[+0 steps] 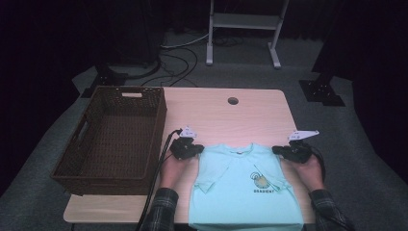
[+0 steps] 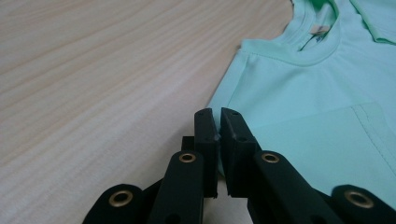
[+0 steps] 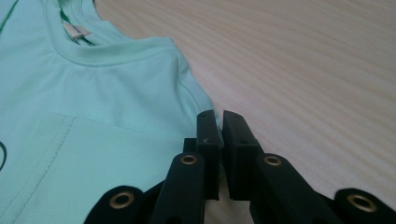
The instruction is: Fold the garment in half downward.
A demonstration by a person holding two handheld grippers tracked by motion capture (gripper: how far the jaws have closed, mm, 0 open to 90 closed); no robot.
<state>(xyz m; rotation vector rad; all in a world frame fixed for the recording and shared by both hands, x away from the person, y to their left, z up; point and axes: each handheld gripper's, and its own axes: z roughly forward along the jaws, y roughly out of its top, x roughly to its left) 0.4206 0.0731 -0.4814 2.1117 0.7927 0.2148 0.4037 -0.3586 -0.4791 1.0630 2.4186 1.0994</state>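
The wicker basket stood along the table's left side, its wall just beside the left gripper, blocking moves that way. Bare wood lay open beyond the t-shirt. Right of the right gripper the table edge seemed near.

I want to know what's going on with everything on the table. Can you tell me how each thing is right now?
Mint-green T-shirt with a round printed logo: lying flat, sleeves folded in, hem over the table's near edge.
Dark brown woven basket: empty, upright.
Left gripper: shut on the shirt's shoulder edge.
Right gripper: shut on the other shoulder edge.
Light wooden table: carrying the basket and shirt.
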